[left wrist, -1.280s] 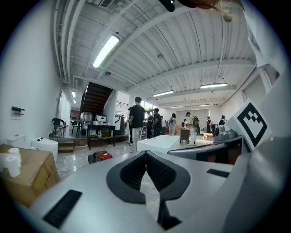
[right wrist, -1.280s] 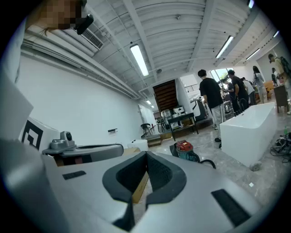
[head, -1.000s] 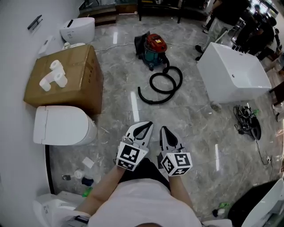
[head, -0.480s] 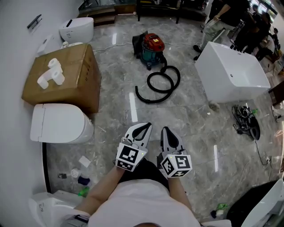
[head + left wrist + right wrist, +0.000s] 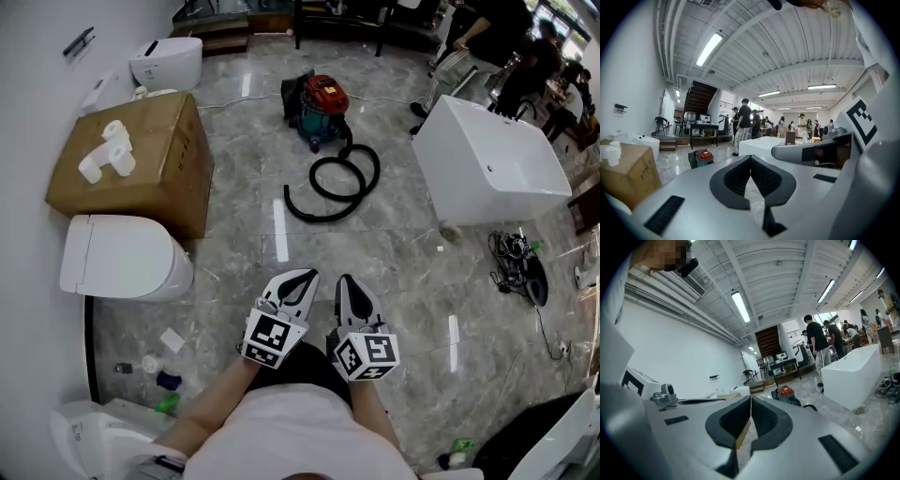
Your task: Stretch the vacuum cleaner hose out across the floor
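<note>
Both the left gripper [image 5: 302, 277] and right gripper [image 5: 346, 280] are closed and empty; the coiled hose [image 5: 331, 185] lies ahead on open floor [image 5: 384, 253] between box [image 5: 141, 173] and bathtub [image 5: 487, 159]

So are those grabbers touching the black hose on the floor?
Apart. The head view shows grey marble floor between the coiled black vacuum hose and the left gripper and right gripper.

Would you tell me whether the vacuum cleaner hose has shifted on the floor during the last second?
No. The hose lies in the same coil as before, its loop just in front of the vacuum cleaner.
</note>
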{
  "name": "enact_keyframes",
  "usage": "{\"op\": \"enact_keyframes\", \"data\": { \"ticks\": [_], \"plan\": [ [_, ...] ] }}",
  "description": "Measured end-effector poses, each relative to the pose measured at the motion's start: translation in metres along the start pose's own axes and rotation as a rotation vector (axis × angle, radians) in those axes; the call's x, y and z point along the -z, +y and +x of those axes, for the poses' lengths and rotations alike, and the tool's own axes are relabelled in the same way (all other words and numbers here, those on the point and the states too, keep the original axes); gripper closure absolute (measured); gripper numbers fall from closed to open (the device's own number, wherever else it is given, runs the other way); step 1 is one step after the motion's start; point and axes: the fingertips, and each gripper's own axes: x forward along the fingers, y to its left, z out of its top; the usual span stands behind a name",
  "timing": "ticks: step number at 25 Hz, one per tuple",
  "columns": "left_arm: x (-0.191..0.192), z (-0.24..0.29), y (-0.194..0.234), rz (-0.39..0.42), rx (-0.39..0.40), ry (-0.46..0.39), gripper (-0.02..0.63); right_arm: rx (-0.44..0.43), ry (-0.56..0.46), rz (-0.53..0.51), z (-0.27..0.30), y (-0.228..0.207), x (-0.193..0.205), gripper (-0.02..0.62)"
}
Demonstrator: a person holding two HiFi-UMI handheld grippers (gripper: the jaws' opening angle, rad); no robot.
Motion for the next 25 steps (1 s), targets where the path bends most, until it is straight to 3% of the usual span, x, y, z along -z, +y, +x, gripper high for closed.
{"op": "enact_keyframes", "data": {
  "ticks": [9,25],
  "plan": [
    [0.005,0.006,-0.002,-0.02,-0.023,0.021,0.598,-0.026,0.019,0.018,-0.004,-0.002,0.006,0.578],
    [-0.001,0.063,0.022,-0.026,0.01,0.028,0.598,0.044,0.015,0.028,0.036,-0.049,-0.002,0.578]
  ]
}}
